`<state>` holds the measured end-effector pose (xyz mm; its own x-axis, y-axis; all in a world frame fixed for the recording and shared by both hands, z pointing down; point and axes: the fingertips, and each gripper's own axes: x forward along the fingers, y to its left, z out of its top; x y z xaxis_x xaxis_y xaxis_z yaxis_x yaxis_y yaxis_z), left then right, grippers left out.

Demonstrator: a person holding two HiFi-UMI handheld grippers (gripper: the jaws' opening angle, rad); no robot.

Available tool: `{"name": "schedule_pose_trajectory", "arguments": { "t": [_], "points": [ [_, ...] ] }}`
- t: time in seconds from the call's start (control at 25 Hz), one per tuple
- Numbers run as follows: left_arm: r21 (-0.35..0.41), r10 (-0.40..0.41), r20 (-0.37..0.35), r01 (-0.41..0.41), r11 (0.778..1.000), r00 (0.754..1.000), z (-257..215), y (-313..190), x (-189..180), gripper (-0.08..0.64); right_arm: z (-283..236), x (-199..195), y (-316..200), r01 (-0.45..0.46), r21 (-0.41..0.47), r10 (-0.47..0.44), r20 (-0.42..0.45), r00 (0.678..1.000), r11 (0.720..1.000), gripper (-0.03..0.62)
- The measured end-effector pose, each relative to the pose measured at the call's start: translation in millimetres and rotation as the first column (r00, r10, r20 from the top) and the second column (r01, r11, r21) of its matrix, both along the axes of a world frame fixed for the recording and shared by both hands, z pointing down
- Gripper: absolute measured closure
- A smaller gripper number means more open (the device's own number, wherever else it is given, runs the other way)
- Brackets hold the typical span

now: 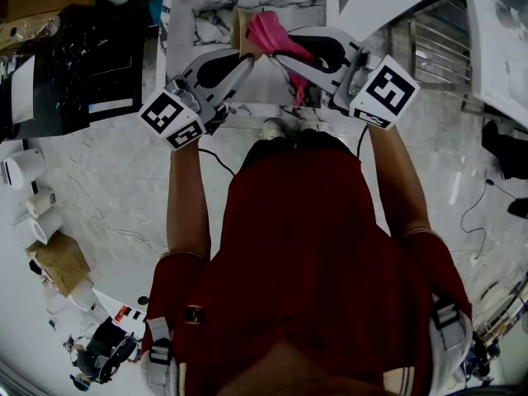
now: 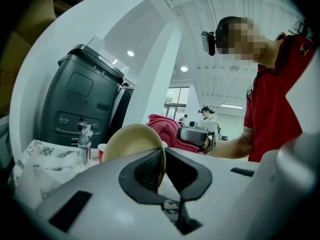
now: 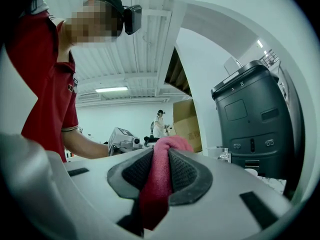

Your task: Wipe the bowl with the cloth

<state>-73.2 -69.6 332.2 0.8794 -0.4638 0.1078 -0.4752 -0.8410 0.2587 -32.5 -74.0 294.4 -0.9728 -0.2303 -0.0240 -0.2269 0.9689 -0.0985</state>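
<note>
Being clamped by its rim in the left tool (image 2: 164, 166), the bowl (image 2: 131, 144) was held on edge above the counter (image 1: 186, 31), in from its near edge, presumably so that its hollow could be met by the cloth (image 3: 160, 179) pinched in the right tool (image 3: 161, 169) just beside it.

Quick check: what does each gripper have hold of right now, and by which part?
Left gripper: the tan bowl, clamped by its rim. Right gripper: the pink cloth, pinched at a bunched fold.
</note>
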Motion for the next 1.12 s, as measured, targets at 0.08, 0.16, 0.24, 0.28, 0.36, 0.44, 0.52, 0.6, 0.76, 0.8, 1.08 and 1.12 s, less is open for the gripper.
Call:
{"name": "schedule_pose_trajectory", "arguments": {
  "t": [0.08, 0.16, 0.24, 0.28, 0.36, 0.44, 0.52, 0.6, 0.76, 0.8, 1.08, 1.12],
  "points": [
    [0.004, 0.008, 0.013, -0.008, 1.0, 1.0, 1, 2, 1, 0.54, 0, 0, -1, -0.014, 0.002, 0.014, -0.005, 1.0, 1.0, 0.503],
    [0.01, 0.014, 0.024, -0.014, 1.0, 1.0, 1, 3, 2, 0.54, 0, 0, -2, -0.03, 0.004, 0.03, -0.009, 1.0, 1.0, 0.503],
    [0.015, 0.014, 0.033, -0.015, 1.0, 0.999, 1, 4, 2, 0.54, 0, 1, -3, -0.049, 0.006, 0.049, -0.013, 0.999, 0.999, 0.503],
    [0.018, 0.012, 0.039, -0.012, 1.0, 0.999, 2, 5, 3, 0.54, 0, 3, -4, -0.061, 0.007, 0.061, -0.013, 0.998, 0.998, 0.503],
    [0.024, 0.001, 0.064, -0.002, 1.0, 0.998, 4, 4, 2, 0.54, 0, 4, -6, -0.091, 0.011, 0.091, -0.012, 0.996, 0.996, 0.503],
    [0.03, -0.016, 0.111, 0.013, 0.999, 0.994, 9, 2, 2, 0.54, 0, 6, -10, -0.126, 0.014, 0.126, -0.013, 0.992, 0.992, 0.503],
    [0.036, -0.034, 0.165, 0.029, 0.999, 0.986, 14, -1, 1, 0.54, 2, 7, -13, -0.163, 0.017, 0.163, -0.023, 0.986, 0.986, 0.503],
    [0.041, -0.049, 0.22, 0.041, 0.998, 0.974, 19, -3, 0, 0.54, 4, 7, -14, -0.195, 0.022, 0.196, -0.041, 0.98, 0.981, 0.503],
    [0.051, -0.079, 0.317, 0.066, 0.996, 0.945, 27, -9, -3, 0.54, 7, 5, -15, -0.235, 0.033, 0.237, -0.063, 0.969, 0.971, 0.503],
    [0.052, -0.089, 0.332, 0.077, 0.996, 0.939, 28, -10, -4, 0.54, 8, 4, -14, -0.241, 0.032, 0.242, -0.065, 0.968, 0.97, 0.503],
    [0.061, -0.195, 0.383, 0.185, 0.981, 0.903, 34, -22, -14, 0.54, 18, -3, -12, -0.289, 0.02, 0.29, -0.088, 0.953, 0.957, 0.503],
    [0.066, -0.212, 0.381, 0.203, 0.977, 0.9, 34, -24, -16, 0.54, 20, -3, -13, -0.3, 0.018, 0.301, -0.092, 0.949, 0.954, 0.503]
  ]
}}
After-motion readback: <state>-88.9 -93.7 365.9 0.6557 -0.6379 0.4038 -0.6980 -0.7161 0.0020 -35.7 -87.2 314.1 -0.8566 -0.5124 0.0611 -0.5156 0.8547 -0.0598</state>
